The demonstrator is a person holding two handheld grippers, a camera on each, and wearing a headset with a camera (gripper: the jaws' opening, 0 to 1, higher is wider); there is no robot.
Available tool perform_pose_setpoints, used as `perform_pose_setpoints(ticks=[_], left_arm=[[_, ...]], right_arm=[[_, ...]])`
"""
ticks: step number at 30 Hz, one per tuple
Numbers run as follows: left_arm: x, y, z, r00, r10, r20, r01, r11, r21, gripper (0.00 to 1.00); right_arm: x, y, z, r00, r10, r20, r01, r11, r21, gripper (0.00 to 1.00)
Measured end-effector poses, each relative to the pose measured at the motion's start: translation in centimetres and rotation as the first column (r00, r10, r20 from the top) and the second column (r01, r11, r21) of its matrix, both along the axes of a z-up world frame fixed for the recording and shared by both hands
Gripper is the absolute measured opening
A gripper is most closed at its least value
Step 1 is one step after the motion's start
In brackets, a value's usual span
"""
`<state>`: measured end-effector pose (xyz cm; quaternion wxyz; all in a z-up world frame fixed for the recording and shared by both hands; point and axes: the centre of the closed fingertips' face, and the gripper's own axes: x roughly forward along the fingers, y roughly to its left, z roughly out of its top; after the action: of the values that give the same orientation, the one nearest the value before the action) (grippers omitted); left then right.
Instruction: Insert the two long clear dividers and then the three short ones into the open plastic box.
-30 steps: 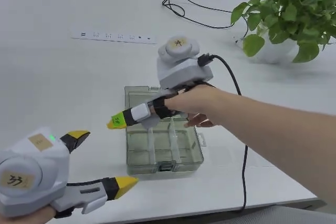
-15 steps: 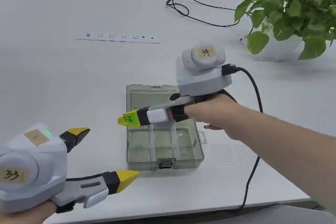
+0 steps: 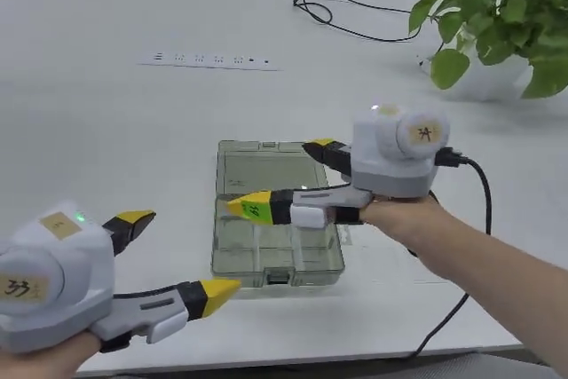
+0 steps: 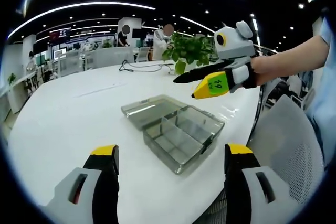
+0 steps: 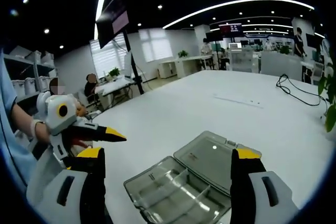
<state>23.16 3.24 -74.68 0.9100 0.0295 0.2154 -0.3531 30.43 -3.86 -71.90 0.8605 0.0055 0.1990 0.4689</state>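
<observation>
white table (image 3: pixel 106 130) | on it: open plastic box (image 3: pixel 232 259) | power strip (image 3: pixel 209 60) | black cable (image 3: pixel 308 3) | potted plant (image 3: pixel 501 15)

Box (image 3: pixel 238 265) on table (image 3: pixel 106 122), power strip (image 3: pixel 209 60) behind, plant (image 3: pixel 506 15) at right

the see-through smoky-green plastic box (image 3: pixel 232 265) looks glossy and smooth. the white tabletop (image 3: pixel 106 130) under the box has a soft satin sheen. near the box, the left gripper (image 3: pixel 184 252) and right gripper (image 3: pixel 277 176) have smooth white plastic shells. the black cable (image 3: pixel 355 24) beyond the box looks matt.
</observation>
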Motion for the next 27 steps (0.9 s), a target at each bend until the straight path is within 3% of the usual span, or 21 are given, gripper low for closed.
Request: perform_pose_setpoints(ticks=[5, 10, 21, 24, 27], left_arm=[[0.4, 0.2, 0.5, 1.0, 0.026, 0.004, -0.026, 0.999, -0.019, 0.84], [0.6, 0.5, 0.3, 0.999, 0.035, -0.007, -0.035, 0.999, -0.018, 0.85], [1.1, 0.9, 0.4, 0.999, 0.036, -0.007, -0.036, 0.999, 0.006, 0.84], [1.1, 0.7, 0.3, 0.999, 0.033, -0.009, -0.033, 0.999, 0.01, 0.84], [1.1, 0.4, 0.2, 1.0, 0.025, -0.013, -0.025, 1.0, 0.014, 0.84]], right_arm=[[-0.3, -2.0, -0.5, 1.0, -0.009, 0.004, 0.009, 1.0, 0.027, 1.0], [-0.6, -3.9, -1.5, 1.0, 0.002, -0.007, -0.002, 1.0, 0.007, 1.0], [-2.7, -7.8, -2.8, 0.998, 0.068, -0.006, -0.068, 0.995, -0.073, 1.0], [-3.8, -9.0, -3.9, 0.994, 0.105, -0.012, -0.106, 0.983, -0.147, 1.0], [-4.6, -9.8, -4.3, 0.992, 0.121, -0.027, -0.123, 0.978, -0.166, 1.0]])
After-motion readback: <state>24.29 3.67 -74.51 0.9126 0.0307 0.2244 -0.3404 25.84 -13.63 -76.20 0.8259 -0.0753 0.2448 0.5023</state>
